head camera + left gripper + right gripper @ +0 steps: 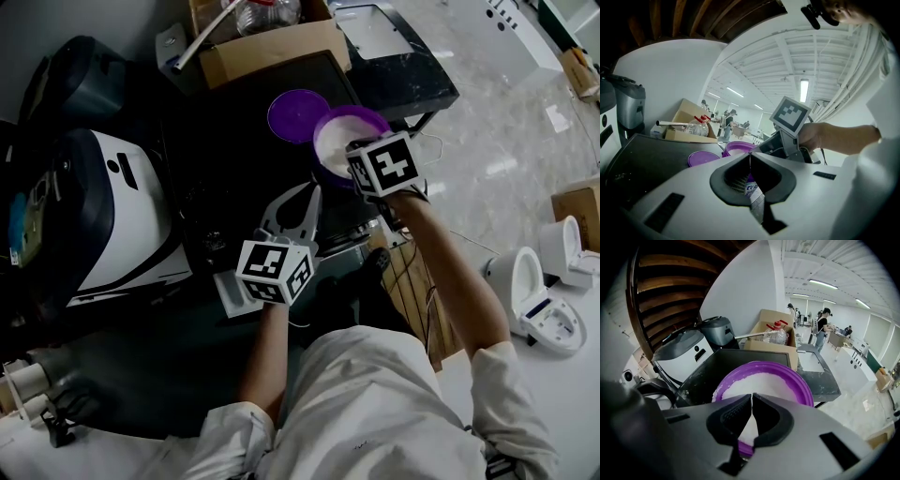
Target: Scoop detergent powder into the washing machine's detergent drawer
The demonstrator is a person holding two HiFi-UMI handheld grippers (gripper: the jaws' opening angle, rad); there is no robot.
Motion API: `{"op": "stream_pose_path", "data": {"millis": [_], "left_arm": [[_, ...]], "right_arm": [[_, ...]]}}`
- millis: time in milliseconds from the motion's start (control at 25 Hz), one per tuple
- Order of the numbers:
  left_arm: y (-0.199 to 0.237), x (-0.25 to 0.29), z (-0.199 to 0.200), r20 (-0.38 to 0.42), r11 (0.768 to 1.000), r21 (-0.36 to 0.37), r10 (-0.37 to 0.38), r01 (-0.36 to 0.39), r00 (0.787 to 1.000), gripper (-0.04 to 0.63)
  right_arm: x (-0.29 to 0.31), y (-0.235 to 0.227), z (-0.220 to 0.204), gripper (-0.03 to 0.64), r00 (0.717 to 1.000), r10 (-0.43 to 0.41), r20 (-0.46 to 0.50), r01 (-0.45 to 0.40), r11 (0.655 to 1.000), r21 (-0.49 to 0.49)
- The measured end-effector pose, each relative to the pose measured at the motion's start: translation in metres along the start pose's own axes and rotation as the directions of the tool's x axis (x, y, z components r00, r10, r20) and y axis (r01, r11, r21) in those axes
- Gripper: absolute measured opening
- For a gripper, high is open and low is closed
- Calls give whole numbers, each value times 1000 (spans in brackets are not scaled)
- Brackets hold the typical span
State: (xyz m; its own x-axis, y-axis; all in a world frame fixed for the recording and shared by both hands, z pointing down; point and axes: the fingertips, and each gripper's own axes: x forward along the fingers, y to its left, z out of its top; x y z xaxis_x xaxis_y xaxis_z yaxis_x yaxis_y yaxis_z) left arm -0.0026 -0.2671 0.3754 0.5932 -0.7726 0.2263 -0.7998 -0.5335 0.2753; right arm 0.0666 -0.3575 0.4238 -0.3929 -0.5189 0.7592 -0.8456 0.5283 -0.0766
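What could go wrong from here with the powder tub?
The tub is open, full of powder, and seems close to the right edge of the black top; a nudge from the shut right gripper over it may tip or spill it. The lid lies right beside it and could be knocked off.

Items counted, head view:
- Grippers: two, left gripper (750, 154) and right gripper (751, 395).
- Purple tub (328, 120) of white powder: one.
- Purple lid (292, 114): one.
- Cardboard boxes (272, 47): two, at 12 and 3 o'clock.
- Plastic bottle (267, 14): one.
- White fixtures (525, 286) on the floor, 4 o'clock: two.
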Motion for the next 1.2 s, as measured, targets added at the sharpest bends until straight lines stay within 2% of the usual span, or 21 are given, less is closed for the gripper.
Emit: {"op": "stream_pose_path", "data": {"millis": [240, 440, 680, 1200], "left_arm": [[1, -4, -2, 1, 1000, -1, 6, -6, 1000, 20], [1, -7, -1, 5, 1000, -2, 9, -9, 1000, 20], [0, -9, 2, 10, 1000, 3, 9, -9, 1000, 20], [0, -17, 5, 28, 1000, 4, 14, -14, 1000, 20]], "right_arm": [[4, 9, 6, 8, 1000, 29, 6, -28, 999, -40], [5, 15, -4, 8, 996, 76, -56, -76, 997, -3], [5, 27, -2, 9, 990, 128, -64, -127, 992, 11], [-1, 36, -1, 9, 971, 239, -13, -232, 956, 180]]}}
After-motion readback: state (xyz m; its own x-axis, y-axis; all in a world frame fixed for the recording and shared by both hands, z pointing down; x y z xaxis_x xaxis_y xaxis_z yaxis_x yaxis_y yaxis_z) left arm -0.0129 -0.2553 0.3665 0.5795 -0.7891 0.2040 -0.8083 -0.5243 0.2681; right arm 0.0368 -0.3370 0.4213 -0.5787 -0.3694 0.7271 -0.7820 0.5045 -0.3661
